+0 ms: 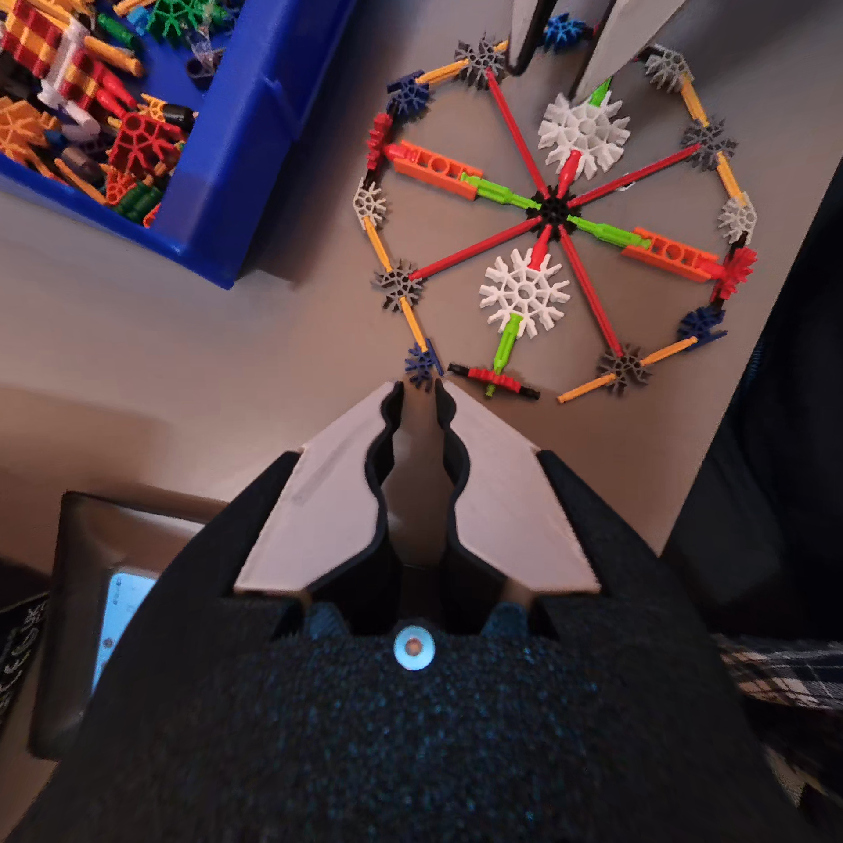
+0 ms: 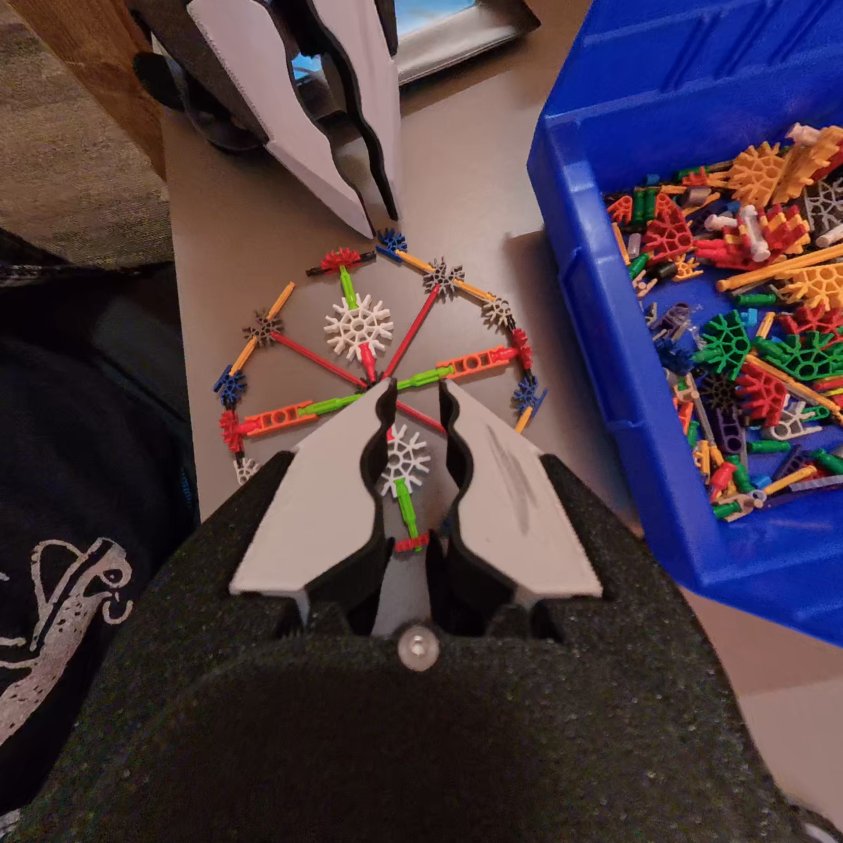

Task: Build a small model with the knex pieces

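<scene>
My left gripper (image 1: 419,387) sits low over the tabletop (image 1: 182,365), its jaws a little apart and holding nothing, the tips just beside a blue connector (image 1: 422,362) at the near end of the wheel (image 1: 552,212). That wheel lies flat: a black hub (image 1: 553,210) with red spokes (image 1: 474,248) running out to grey connectors (image 1: 398,283), yellow rods (image 1: 377,244) linking these into a rim, and two white snowflakes (image 1: 524,292) on short arms inside.

The rim is closed most of the way round. Near my left gripper it is broken: the blue connector ends one run, a red piece on a black rod (image 1: 495,379) sits at the end of a green rod and joins nothing on either side, and a yellow rod (image 1: 586,388) sticks out free past it.

My right gripper (image 2: 417,387) hovers over the far half of the wheel, jaws parted and empty, one white snowflake (image 2: 405,460) showing between them; whether the tips touch the hub I cannot tell.

The blue bin (image 2: 593,319) of loose pieces stands beside the wheel.
</scene>
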Tool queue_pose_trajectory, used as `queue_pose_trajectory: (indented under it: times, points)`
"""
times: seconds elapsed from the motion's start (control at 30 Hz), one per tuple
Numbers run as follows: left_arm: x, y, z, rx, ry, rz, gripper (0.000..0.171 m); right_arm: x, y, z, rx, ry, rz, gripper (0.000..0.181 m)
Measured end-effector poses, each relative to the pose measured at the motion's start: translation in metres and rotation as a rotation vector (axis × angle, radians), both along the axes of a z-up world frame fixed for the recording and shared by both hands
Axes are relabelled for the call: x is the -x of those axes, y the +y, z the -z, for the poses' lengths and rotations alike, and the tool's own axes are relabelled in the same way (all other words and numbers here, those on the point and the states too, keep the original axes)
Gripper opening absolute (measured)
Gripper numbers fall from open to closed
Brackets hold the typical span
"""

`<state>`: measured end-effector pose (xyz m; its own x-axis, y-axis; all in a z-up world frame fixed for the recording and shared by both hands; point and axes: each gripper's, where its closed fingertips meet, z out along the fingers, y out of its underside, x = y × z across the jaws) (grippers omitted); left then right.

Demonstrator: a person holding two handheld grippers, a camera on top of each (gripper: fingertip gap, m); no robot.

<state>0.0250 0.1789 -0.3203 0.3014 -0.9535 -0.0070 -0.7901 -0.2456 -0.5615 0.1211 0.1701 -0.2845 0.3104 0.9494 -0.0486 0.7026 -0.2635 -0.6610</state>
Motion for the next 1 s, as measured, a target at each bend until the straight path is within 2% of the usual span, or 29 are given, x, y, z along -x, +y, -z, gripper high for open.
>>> queue_pose_trajectory:
  times: [0.4,0.57,0.8,1.0]
  points:
    - [-0.006,-0.003,0.002,-0.027,-0.013,0.051,0.006,0.048,0.015,0.013,-0.029,-0.044,-0.128,0.013]
    - [-0.01,-0.003,-0.001,-0.042,-0.032,0.074,0.0,0.052,0.025,0.002,-0.017,-0.011,-0.128,0.013]
    - [-0.008,0.001,-0.004,-0.031,-0.03,0.101,0.012,0.052,0.021,0.011,-0.005,-0.056,-0.173,0.013]
    - [-0.009,-0.002,0.003,-0.009,0.003,0.143,0.013,0.055,0.02,0.014,0.003,-0.055,-0.187,0.013]
